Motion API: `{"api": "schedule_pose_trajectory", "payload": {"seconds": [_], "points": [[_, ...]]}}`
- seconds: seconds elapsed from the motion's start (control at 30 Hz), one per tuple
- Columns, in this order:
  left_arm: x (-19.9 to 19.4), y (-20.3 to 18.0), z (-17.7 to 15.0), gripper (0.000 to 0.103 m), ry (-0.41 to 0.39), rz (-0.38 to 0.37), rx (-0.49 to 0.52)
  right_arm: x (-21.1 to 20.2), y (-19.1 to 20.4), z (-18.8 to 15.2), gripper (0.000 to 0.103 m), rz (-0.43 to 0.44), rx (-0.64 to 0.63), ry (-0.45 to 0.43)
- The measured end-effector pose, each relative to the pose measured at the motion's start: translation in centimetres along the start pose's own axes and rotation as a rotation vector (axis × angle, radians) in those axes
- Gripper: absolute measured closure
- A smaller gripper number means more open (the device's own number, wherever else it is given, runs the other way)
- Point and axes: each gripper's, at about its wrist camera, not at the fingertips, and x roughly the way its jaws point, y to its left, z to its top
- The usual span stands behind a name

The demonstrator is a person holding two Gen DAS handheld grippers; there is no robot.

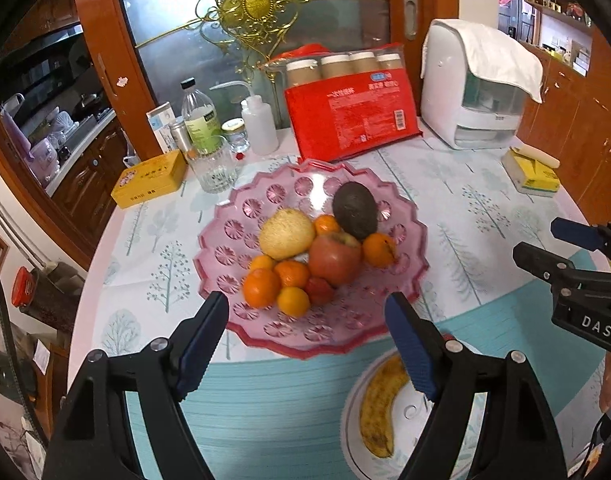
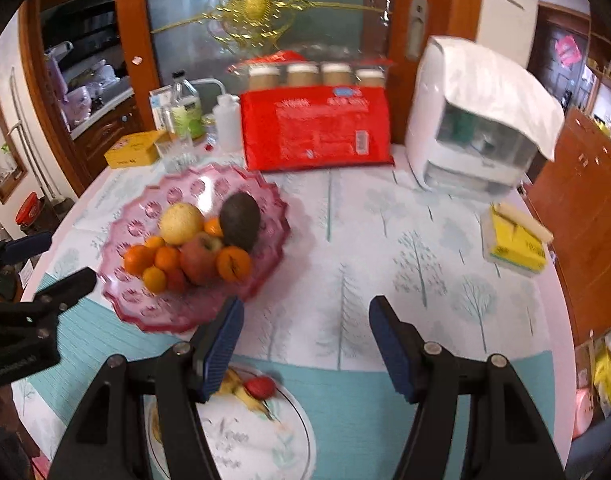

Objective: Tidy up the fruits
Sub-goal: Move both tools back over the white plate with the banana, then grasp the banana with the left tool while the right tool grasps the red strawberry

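Observation:
A pink glass plate (image 1: 233,228) (image 2: 177,192) holds a dark avocado (image 1: 355,210), a yellow pear (image 1: 286,233), a red apple (image 1: 335,258), several oranges (image 1: 261,287) and a small red fruit (image 1: 319,290). Nearer me, a white plate (image 1: 409,412) (image 2: 241,436) carries a spotted banana (image 1: 379,404) and a small red fruit (image 2: 260,386). My left gripper (image 1: 307,308) hangs open over the pink plate's near rim, nothing between its fingers. My right gripper (image 2: 305,308) is open and empty above the tablecloth, right of the pink plate. Each gripper shows at the other view's edge.
At the back of the round table stand a red pack of cups (image 1: 353,120), a white appliance under a cloth (image 1: 473,84), bottles (image 1: 201,116), a glass (image 1: 213,168) and a yellow box (image 1: 149,178). A yellow tissue pack (image 1: 531,172) lies at the right. The table edge curves away on the left.

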Motion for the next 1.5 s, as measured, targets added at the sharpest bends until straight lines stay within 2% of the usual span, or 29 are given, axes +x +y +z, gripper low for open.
{"api": "schedule_pose_trajectory", "payload": {"seconds": [0.4,0.53,0.8,0.93,1.13,1.37,1.5], "points": [[0.9,-1.6,-3.8,0.024,0.05,-0.044,-0.025,-0.1,-2.5,-4.2,0.038,0.018,0.055,0.016],[1.8,-2.3,-5.4,0.024,0.076,-0.064,-0.026,0.0,-2.7,-5.5,0.038,-0.037,0.079,0.004],[5.5,-4.1,-8.7,0.024,0.162,-0.094,-0.018,2.5,-2.7,-8.2,0.038,0.012,0.136,0.072],[7.4,-4.5,-9.3,0.024,0.18,-0.108,-0.018,3.3,-2.1,-9.2,0.038,0.045,0.146,0.096],[10.2,-4.9,-10.0,0.024,0.237,-0.172,0.012,4.4,-2.1,-9.7,0.038,0.083,0.181,0.118],[11.9,-5.5,-10.7,0.038,0.242,-0.217,0.052,5.4,-1.8,-9.7,0.038,0.103,0.186,0.138],[12.2,-6.0,-10.8,0.041,0.223,-0.211,0.07,5.8,-1.4,-9.6,0.038,0.119,0.183,0.139]]}}
